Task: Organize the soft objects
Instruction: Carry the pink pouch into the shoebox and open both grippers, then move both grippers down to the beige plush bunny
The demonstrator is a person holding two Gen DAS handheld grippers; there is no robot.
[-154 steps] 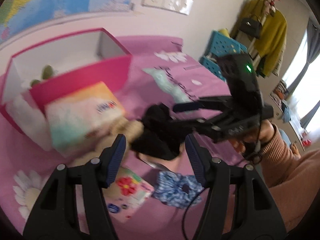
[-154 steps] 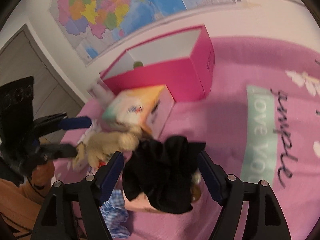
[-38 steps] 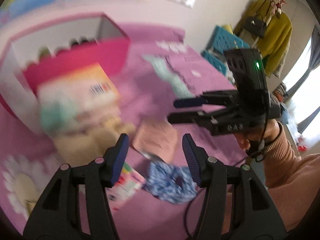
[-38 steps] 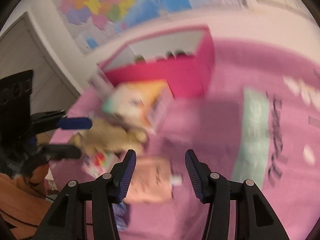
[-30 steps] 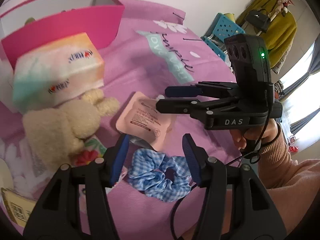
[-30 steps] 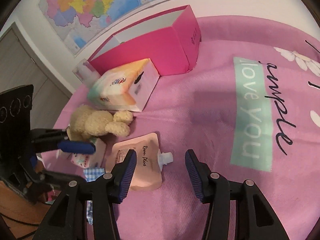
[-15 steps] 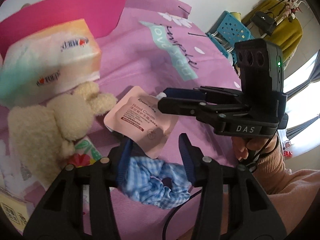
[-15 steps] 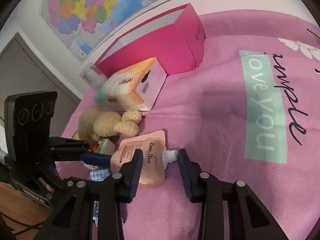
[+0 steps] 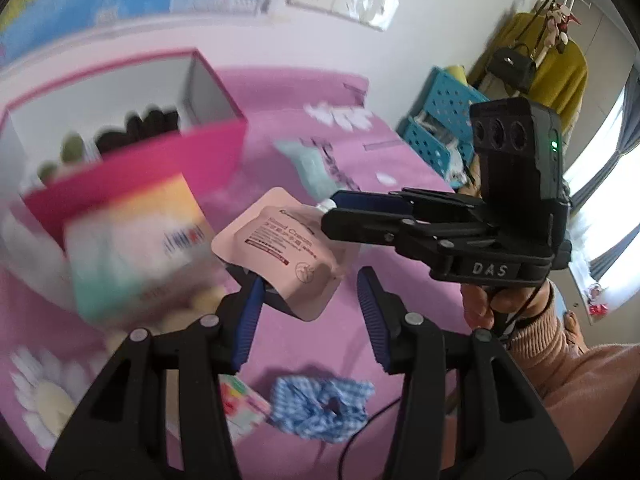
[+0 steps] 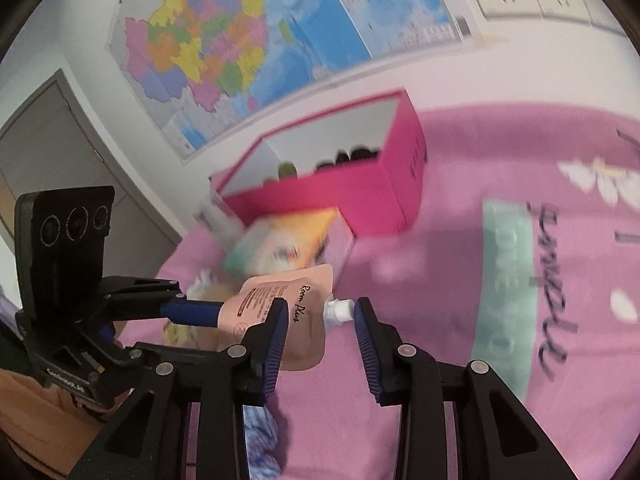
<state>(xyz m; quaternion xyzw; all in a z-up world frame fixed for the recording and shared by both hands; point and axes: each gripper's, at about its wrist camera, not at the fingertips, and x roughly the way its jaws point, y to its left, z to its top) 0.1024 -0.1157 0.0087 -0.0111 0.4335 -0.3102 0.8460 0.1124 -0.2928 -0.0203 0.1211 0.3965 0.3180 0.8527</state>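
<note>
A pink spouted cream pouch (image 9: 286,258) hangs in the air above the purple bedspread. My right gripper (image 10: 320,334) is shut on the pouch (image 10: 296,312) by its white spout end. My left gripper (image 9: 308,312) is open, its fingers either side of the pouch's lower corner. The pink storage box (image 9: 136,172) stands behind with black and green soft things inside. A blue checked scrunchie (image 9: 320,406) lies on the bedspread below my left gripper. A cream plush toy (image 9: 192,312) is mostly hidden behind the left finger.
A pastel tissue pack (image 9: 136,240) leans in front of the box. A small flowered packet (image 9: 240,404) lies beside the scrunchie. Blue crates (image 9: 436,136) and hanging clothes (image 9: 548,64) stand at the right. A wall map (image 10: 260,40) hangs behind the box (image 10: 360,196).
The right gripper closed on the pouch and lifted it off the bedspread. Both grippers have tilted up toward the box; the left stays open.
</note>
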